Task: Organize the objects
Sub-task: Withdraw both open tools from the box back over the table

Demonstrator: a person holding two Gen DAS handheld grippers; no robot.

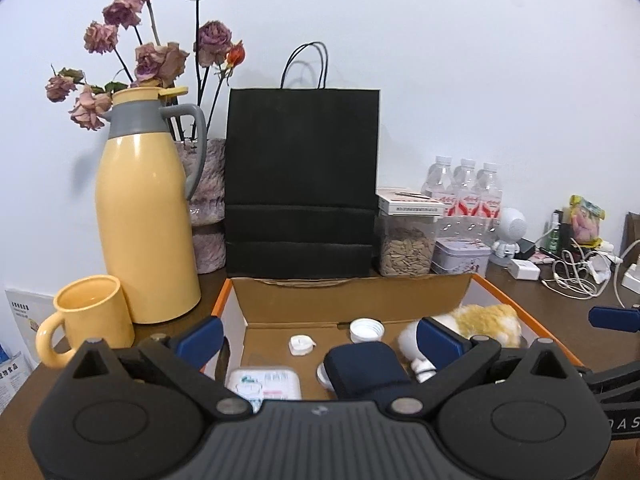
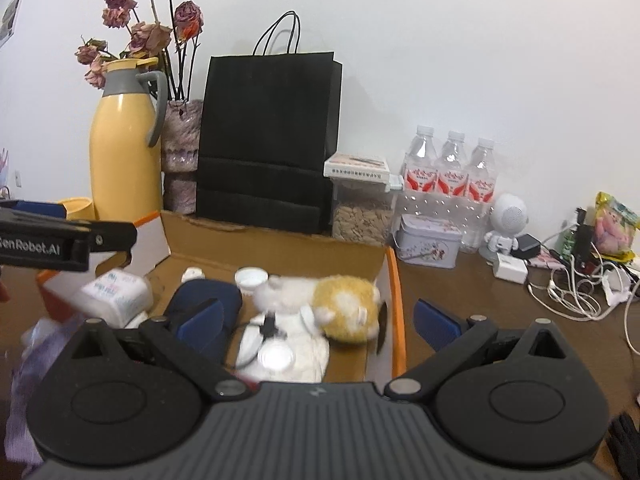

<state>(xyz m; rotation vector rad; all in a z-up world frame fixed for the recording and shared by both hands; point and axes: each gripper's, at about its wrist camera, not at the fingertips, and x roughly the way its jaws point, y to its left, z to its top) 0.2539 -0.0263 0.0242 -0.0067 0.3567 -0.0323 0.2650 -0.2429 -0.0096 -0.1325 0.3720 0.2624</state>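
Both grippers, left point(image 1: 320, 338) and right point(image 2: 318, 318), hover with fingers spread wide and empty over the box point(image 2: 280, 254) holding a plush toy point(image 2: 336, 302).

The dark brown wooden table point(image 2: 460, 292) carries an open cardboard box point(image 1: 348, 300), yellow thermos jug point(image 1: 148, 216), yellow mug point(image 1: 90, 316) and black paper bag point(image 1: 302, 180).

plush toy point(image 2: 340, 300) in box point(image 2: 396, 280), bag point(image 2: 268, 140) behind

I'm at a cluttered home desk point(image 2: 480, 300): dried roses point(image 1: 160, 56), a yellow thermos point(image 1: 144, 216), water bottles point(image 2: 452, 168), charger cables point(image 2: 576, 292) along its far edge.
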